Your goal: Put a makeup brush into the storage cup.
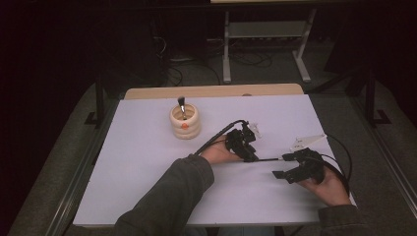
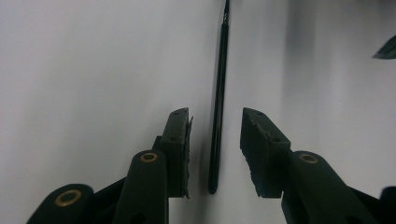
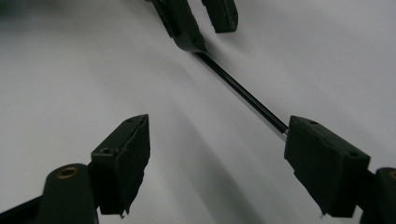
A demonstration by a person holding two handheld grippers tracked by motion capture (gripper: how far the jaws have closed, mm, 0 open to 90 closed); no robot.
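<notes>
A thin black brush handle [image 1: 269,159] lies flat on the white table between my two grippers. My left gripper [image 1: 252,156] is open, its jaws standing on either side of the handle's [image 2: 219,93] blunt end without touching it. In the left gripper view the gripper [image 2: 215,114] straddles the stick. My right gripper [image 1: 280,166] is open wide at the handle's other end. In the right gripper view the handle [image 3: 243,93] runs from the left gripper [image 3: 198,21] down behind the right-hand jaw of my right gripper [image 3: 219,123].
A cream ringed holder [image 1: 185,123] with an orange dot stands at the back centre of the table [image 1: 137,177], with a dark brush [image 1: 181,104] upright in it. A wooden strip [image 1: 211,91] edges the far side. Cables and metal frame legs [image 1: 226,54] lie beyond.
</notes>
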